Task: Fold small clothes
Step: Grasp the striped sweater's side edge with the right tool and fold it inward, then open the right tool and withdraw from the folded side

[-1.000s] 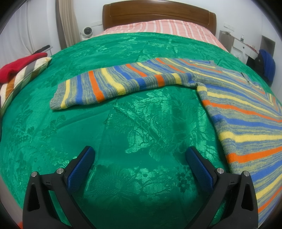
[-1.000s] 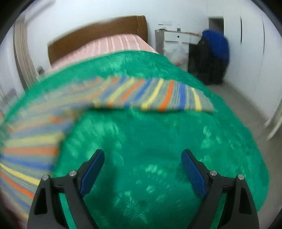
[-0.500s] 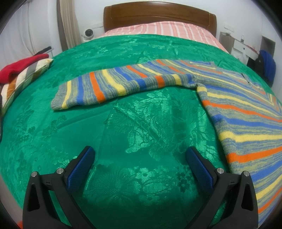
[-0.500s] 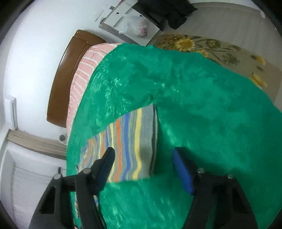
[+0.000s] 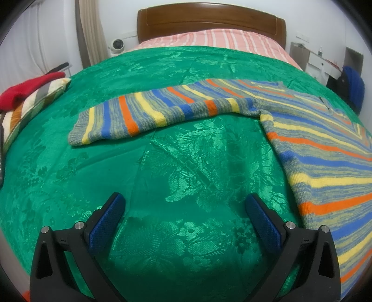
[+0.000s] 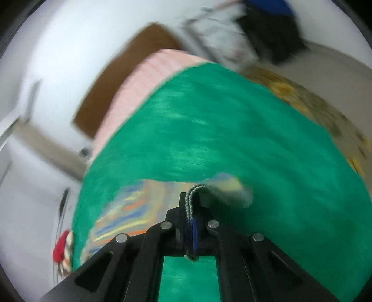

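Striped sweater (image 5: 320, 148) cuff pinched in right gripper (image 6: 191, 209); left gripper (image 5: 183, 209) spread wide over green bedspread (image 5: 186, 167).

Your right gripper (image 6: 191, 223), open a second ago, has clamped on the striped sweater's cuff (image 6: 194, 192) and lifted it.

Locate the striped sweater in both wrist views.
Left wrist: sweater fills the right side, one sleeve stretching left across the middle.
Right wrist: blurred at lower left, its cuff pinched in the right tongs at bottom centre.
Shared landmark: headboard.
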The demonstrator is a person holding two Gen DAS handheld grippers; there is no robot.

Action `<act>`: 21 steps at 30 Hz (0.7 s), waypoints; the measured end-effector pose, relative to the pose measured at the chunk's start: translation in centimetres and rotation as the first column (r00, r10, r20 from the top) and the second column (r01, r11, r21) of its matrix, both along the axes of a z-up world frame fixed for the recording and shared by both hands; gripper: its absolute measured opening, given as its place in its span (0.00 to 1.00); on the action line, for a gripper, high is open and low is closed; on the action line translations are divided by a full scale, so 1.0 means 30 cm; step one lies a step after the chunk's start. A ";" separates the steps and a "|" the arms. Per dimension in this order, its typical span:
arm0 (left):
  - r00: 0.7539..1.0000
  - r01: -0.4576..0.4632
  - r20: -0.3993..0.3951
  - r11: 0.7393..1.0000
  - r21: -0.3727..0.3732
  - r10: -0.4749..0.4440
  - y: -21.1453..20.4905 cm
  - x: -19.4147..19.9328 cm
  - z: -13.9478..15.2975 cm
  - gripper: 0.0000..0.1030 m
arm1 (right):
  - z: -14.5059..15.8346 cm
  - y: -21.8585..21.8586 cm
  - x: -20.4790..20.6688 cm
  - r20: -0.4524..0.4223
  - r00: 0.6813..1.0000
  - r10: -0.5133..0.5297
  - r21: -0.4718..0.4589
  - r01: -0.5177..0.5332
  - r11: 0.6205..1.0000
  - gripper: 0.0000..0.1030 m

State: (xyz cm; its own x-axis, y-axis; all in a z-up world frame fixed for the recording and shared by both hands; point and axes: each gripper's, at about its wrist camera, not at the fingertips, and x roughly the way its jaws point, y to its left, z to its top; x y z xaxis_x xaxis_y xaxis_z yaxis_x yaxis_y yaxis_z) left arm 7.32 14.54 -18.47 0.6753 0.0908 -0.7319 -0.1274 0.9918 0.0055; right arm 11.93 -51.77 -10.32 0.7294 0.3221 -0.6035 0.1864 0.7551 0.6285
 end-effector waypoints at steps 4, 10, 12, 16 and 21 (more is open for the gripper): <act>1.000 0.000 -0.001 1.000 -0.001 0.000 0.000 0.001 0.001 1.00 | 0.210 0.284 0.131 0.111 0.973 0.202 -0.065 -0.196 0.978 0.03; 1.000 0.001 0.005 1.000 -0.001 -0.001 0.002 0.001 -0.001 1.00 | 0.232 0.800 0.293 0.141 0.883 0.448 -0.077 -0.442 0.894 0.05; 1.000 0.001 0.009 1.000 -0.001 -0.001 0.002 -0.001 -0.001 1.00 | 0.165 0.905 0.340 0.109 0.867 0.487 -0.017 -0.488 0.873 0.31; 1.000 0.001 0.012 1.000 0.000 -0.001 0.001 -0.002 -0.002 1.00 | 0.071 0.956 0.345 0.095 0.876 0.473 0.091 -0.481 0.872 0.61; 1.000 0.000 0.010 1.000 0.001 0.000 0.001 -0.003 -0.002 1.00 | 0.015 0.881 0.247 0.013 0.909 0.417 -0.030 -0.416 0.909 0.61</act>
State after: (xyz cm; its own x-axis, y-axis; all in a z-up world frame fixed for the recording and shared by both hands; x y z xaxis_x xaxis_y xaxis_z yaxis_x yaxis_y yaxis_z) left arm 7.23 14.56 -18.54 0.6829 0.0915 -0.7248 -0.1272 0.9919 0.0053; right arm 19.33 -25.33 -9.86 0.5437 0.5837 -0.6031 -0.1601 0.7775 0.6082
